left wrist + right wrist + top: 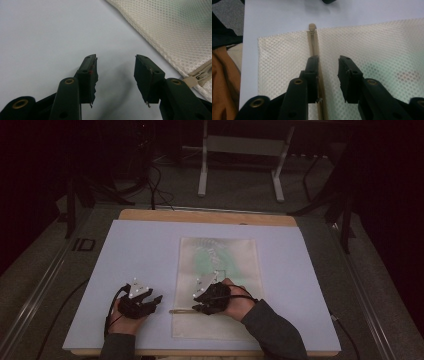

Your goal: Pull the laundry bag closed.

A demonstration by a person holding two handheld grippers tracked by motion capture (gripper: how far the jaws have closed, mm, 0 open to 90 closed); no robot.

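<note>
A cream mesh zip bag (pixel 217 285) lies flat on the pale sheet, with something green inside it (pixel 210 257). Its zipper (pixel 314 46) runs across the bag near the front, ending at the bag's left edge (pixel 200 77). My right gripper (pixel 200 306) rests low over the bag, open, with the zipper line beside its left jaw (pixel 327 75). My left gripper (pixel 156 301) hovers over bare sheet just left of the bag, open and holding nothing (pixel 115 75).
The pale sheet (pixel 140 255) covers a wooden board (pixel 200 216) on the table. Cables (pixel 112 307) trail from the left gripper. A metal stand (pixel 240 160) is on the floor beyond. A dark sleeve (pixel 270 330) comes in at the bottom.
</note>
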